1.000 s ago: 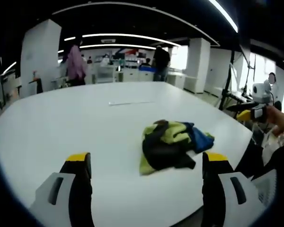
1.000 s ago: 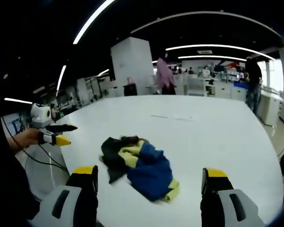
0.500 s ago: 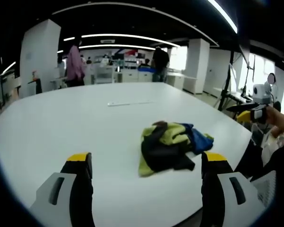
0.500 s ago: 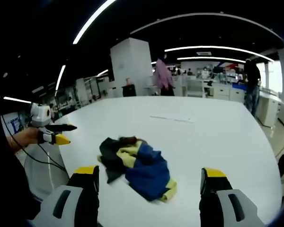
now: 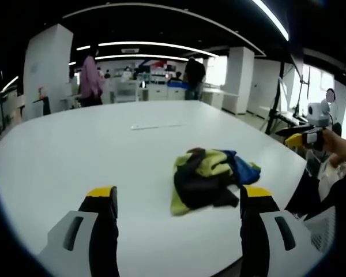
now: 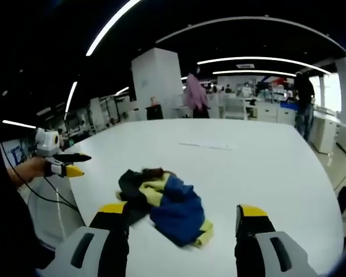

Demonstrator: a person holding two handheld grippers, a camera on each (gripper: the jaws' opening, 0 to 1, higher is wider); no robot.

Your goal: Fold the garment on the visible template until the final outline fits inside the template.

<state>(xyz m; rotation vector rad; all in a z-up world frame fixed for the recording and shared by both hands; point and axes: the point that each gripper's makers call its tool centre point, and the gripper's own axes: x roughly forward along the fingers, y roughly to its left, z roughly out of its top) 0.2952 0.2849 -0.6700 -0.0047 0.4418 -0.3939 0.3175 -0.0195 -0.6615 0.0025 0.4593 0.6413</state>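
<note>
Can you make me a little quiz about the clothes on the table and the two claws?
1. True or false: the crumpled garment is already folded flat.
2. What colours does the garment show?
3. The left claw and right claw are: A) both open and empty, B) both gripping cloth, C) one gripping.

Key:
1. False. It lies bunched in a heap on the white table.
2. Yellow-green, blue and black.
3. A. Neither touches the garment.
</note>
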